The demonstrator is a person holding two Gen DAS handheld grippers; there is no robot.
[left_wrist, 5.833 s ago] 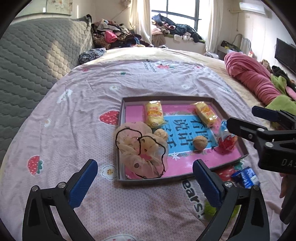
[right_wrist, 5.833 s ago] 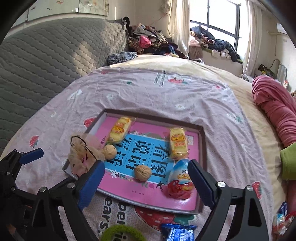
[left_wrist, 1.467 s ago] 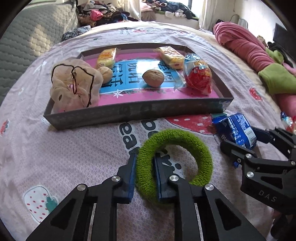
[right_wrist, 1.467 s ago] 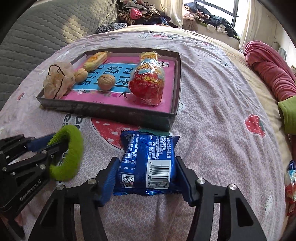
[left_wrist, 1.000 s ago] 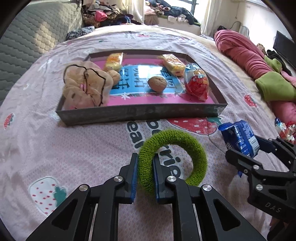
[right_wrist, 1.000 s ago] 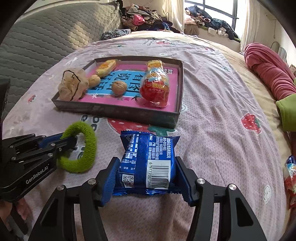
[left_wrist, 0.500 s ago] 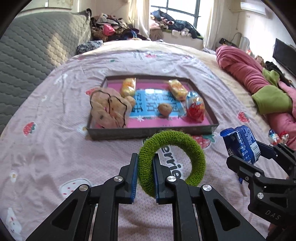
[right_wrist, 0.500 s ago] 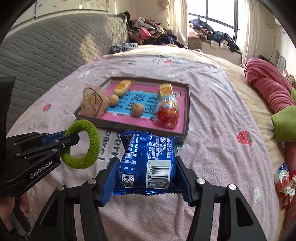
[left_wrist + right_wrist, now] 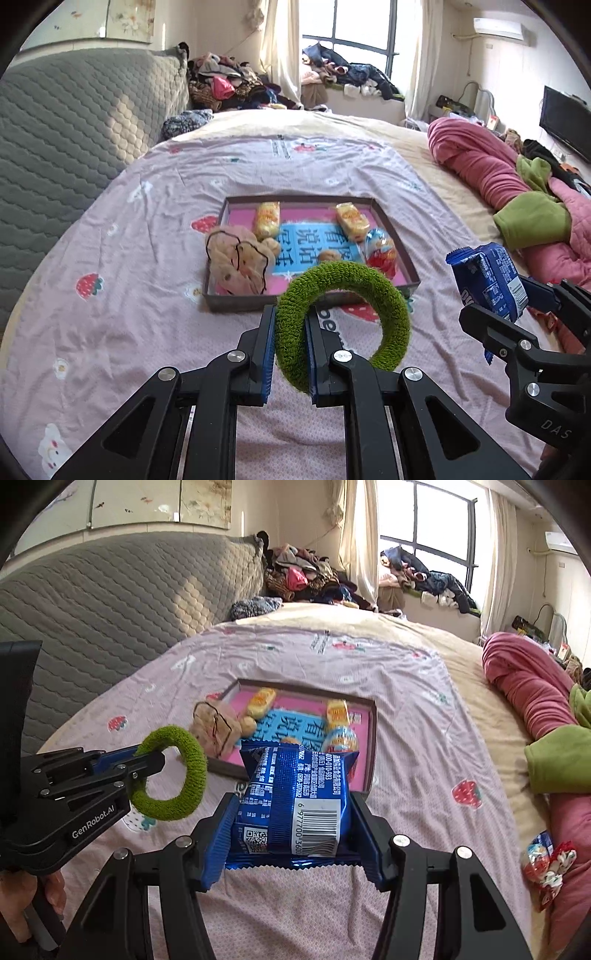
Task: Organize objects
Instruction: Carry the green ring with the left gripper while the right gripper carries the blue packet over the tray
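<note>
Pinching a fuzzy green ring (image 9: 343, 317), the left claw (image 9: 290, 354) nears the right claw (image 9: 295, 834), clamped on a crinkly blue packet (image 9: 295, 794).

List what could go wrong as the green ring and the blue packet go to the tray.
The left gripper pinches only one edge of the green ring, so it may swing or slip. The tray is already crowded, so the blue packet in the right gripper could land on the snacks.
</note>
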